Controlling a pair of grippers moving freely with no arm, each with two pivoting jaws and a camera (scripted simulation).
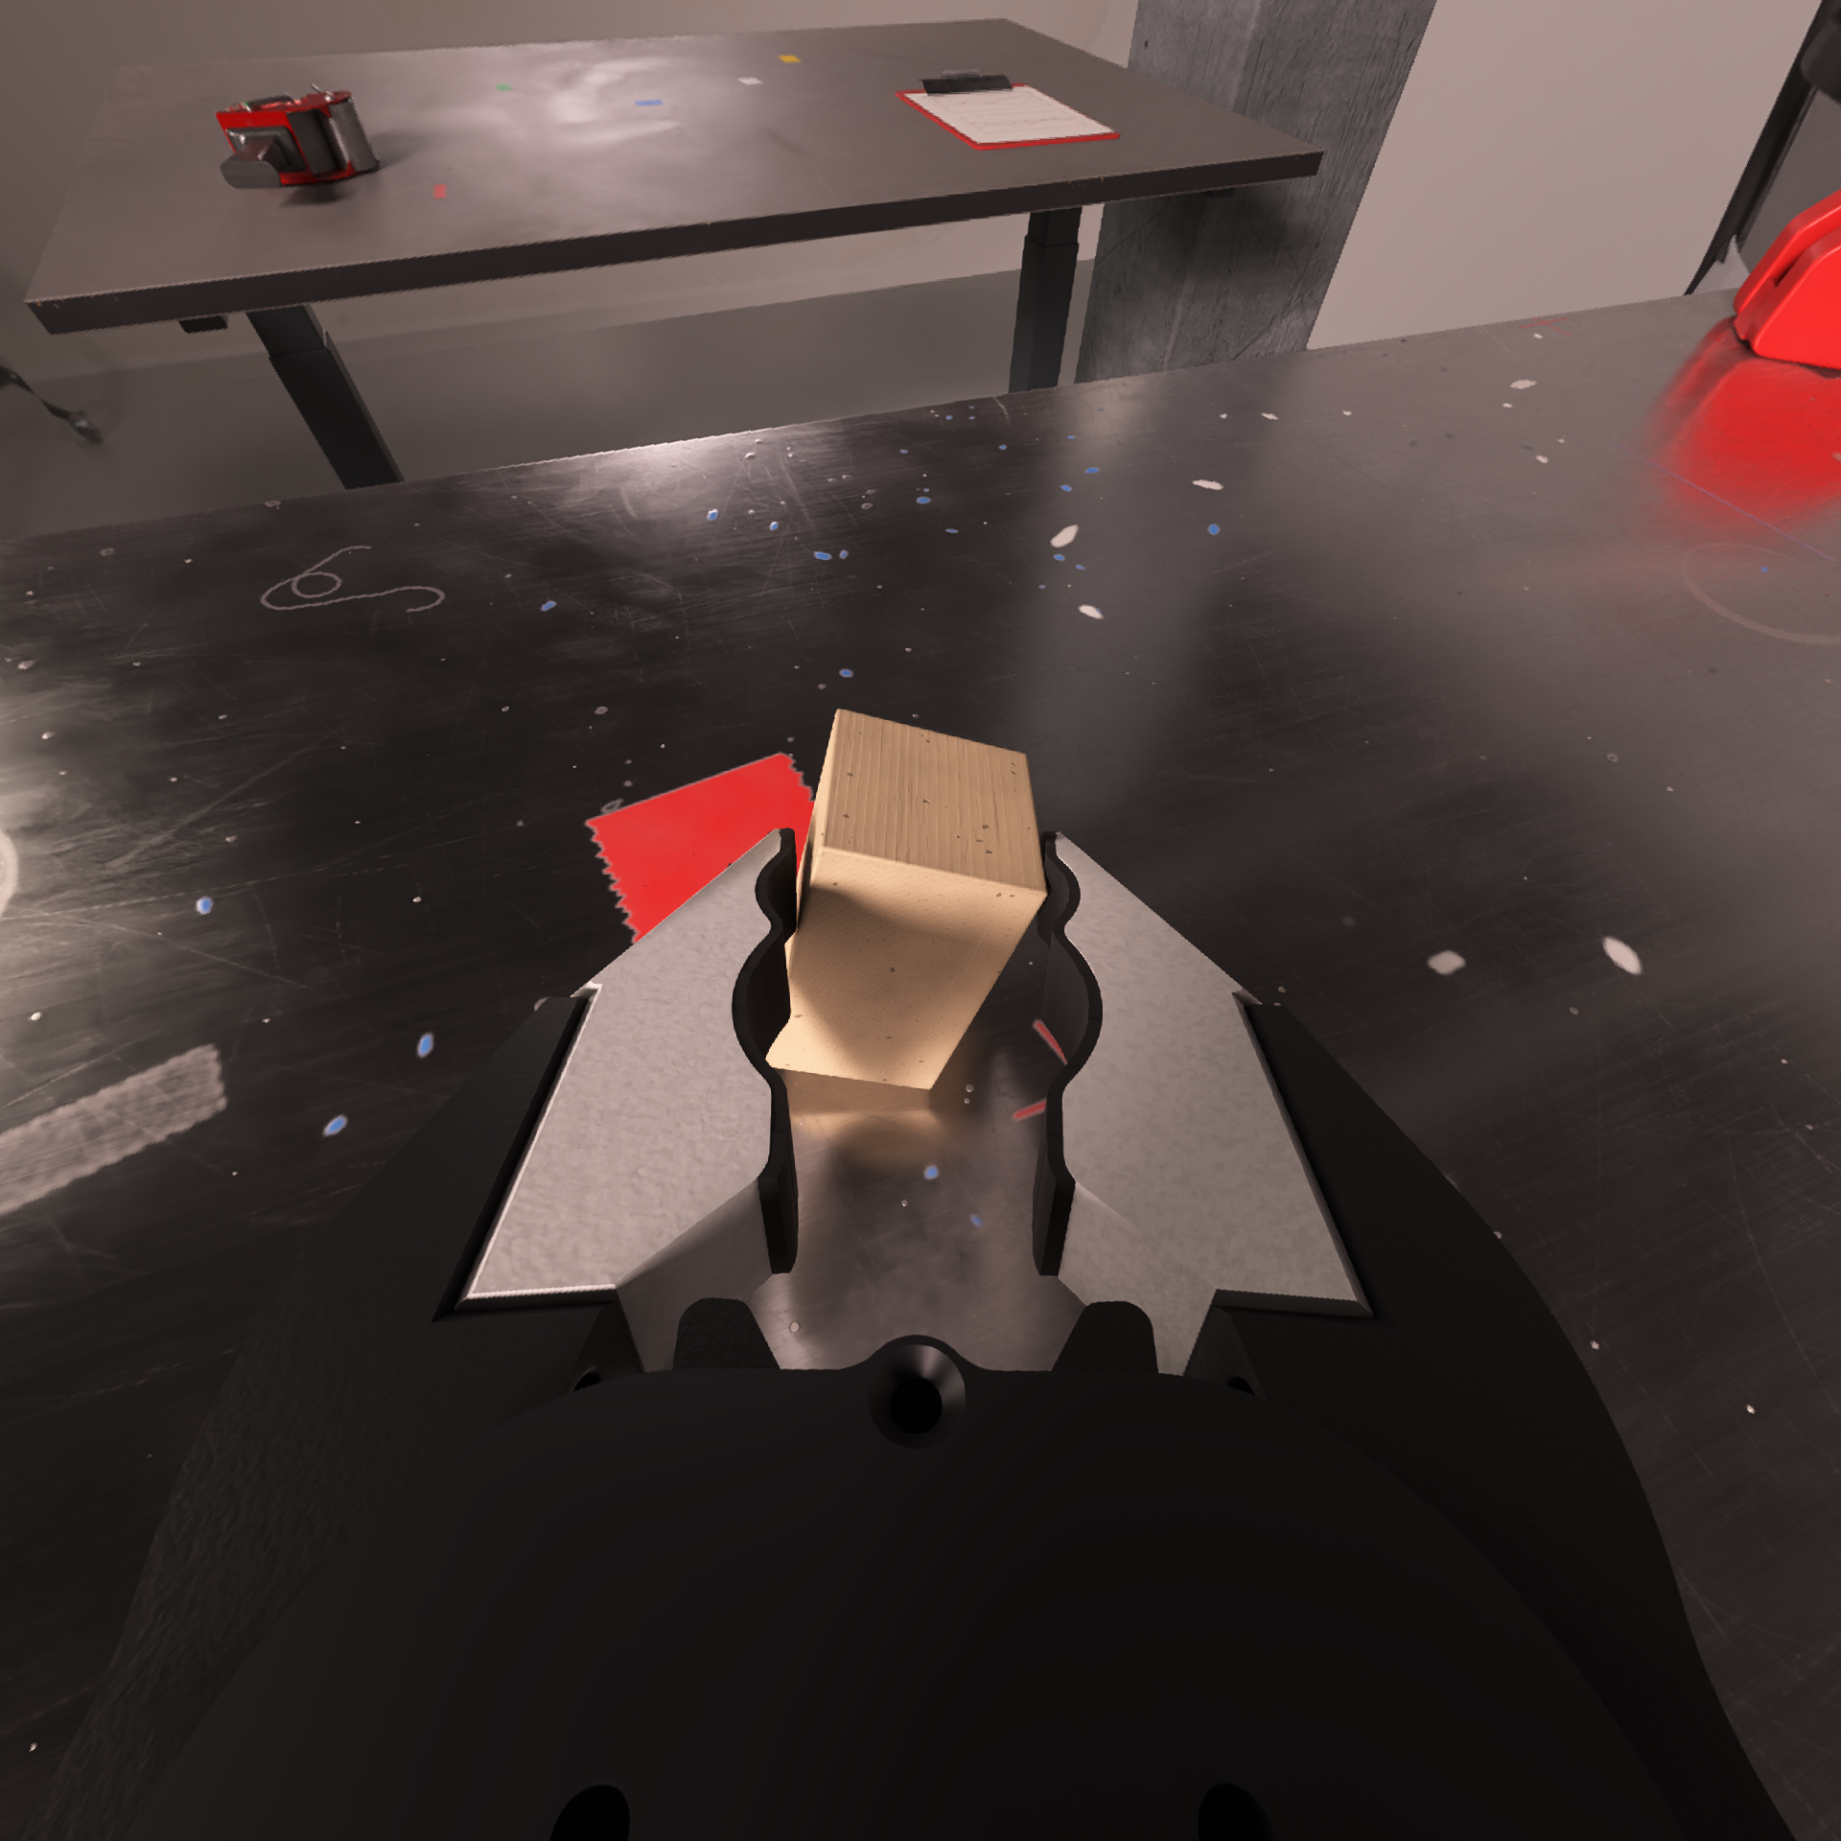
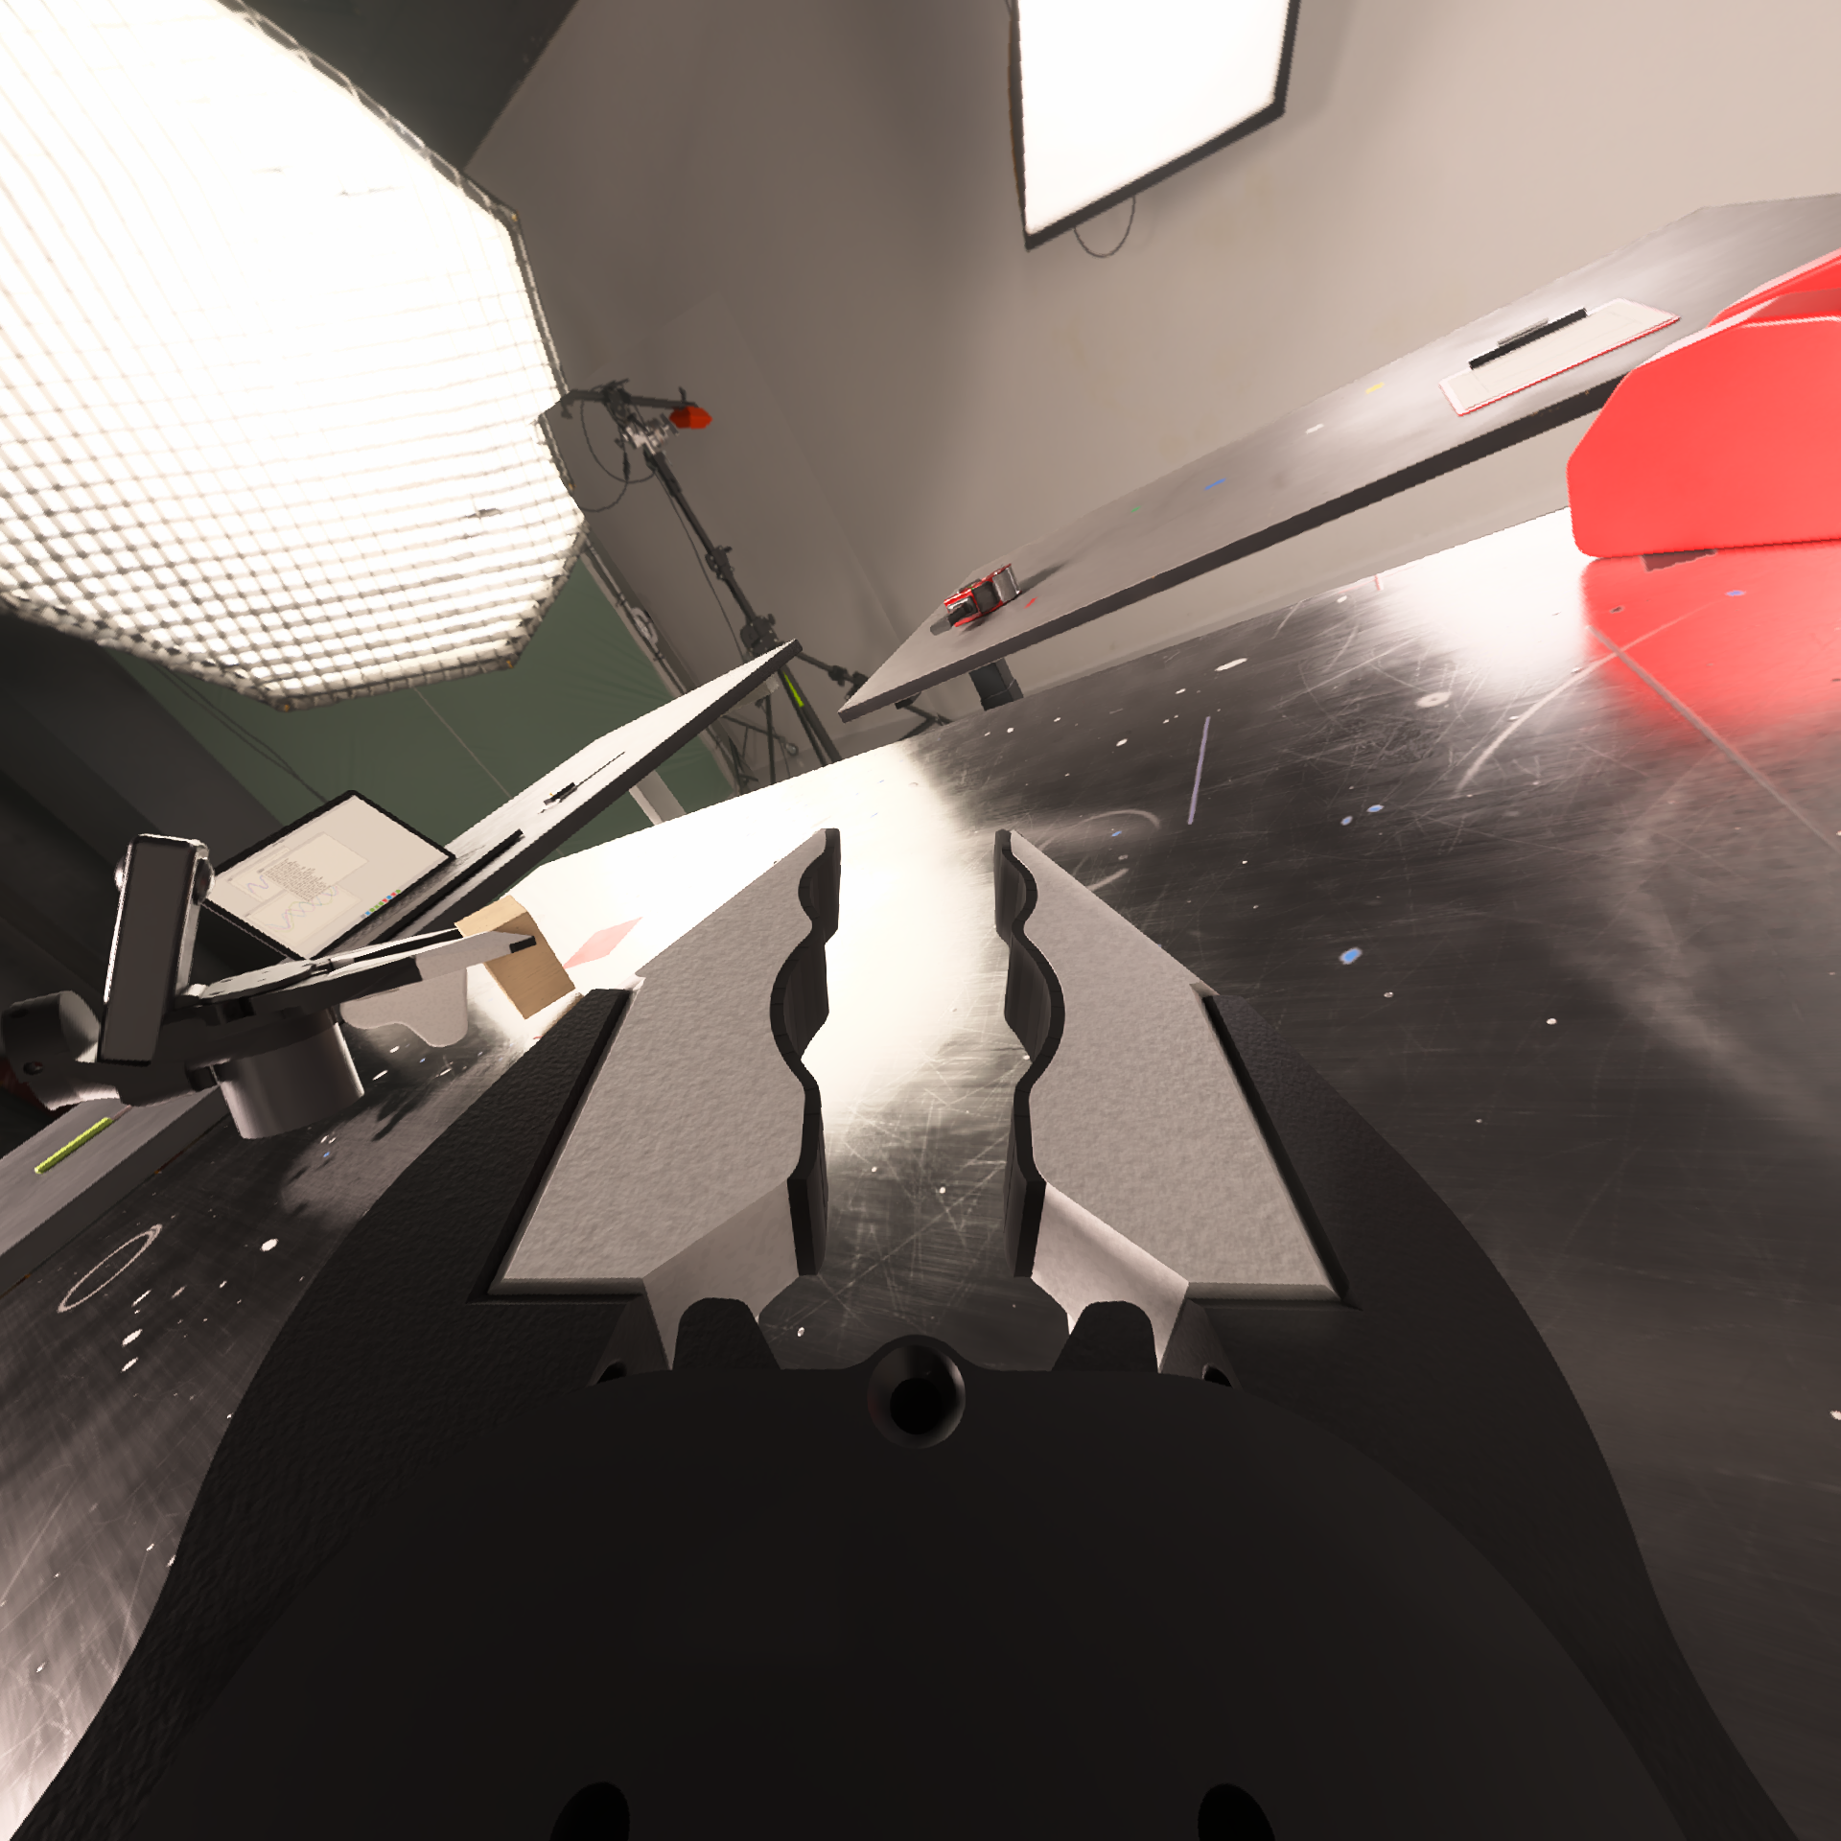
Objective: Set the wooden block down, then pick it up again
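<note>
Left hand-held gripper [image 1: 919, 857] clamps the wooden block [image 1: 912, 902] between both fingers, block tilted, its low corner at or just above the dark scuffed surface [image 1: 1395, 797]; contact unclear. Red patch [image 1: 697, 847] lies at 10 o'clock of the block. Right hand-held gripper [image 2: 917, 857] has jaws apart, holding nothing, low over the surface. Red box [image 2: 1713, 458] at 2 o'clock in right wrist view.

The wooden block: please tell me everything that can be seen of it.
The wooden block is a pale, light-brown cuboid with fine grain lines and small dark specks. It stands tilted between the fingertips of the left gripper, which press its two sides. Its lower end is near the dark scratched table; contact is unclear. A red patch lies behind it.
</note>
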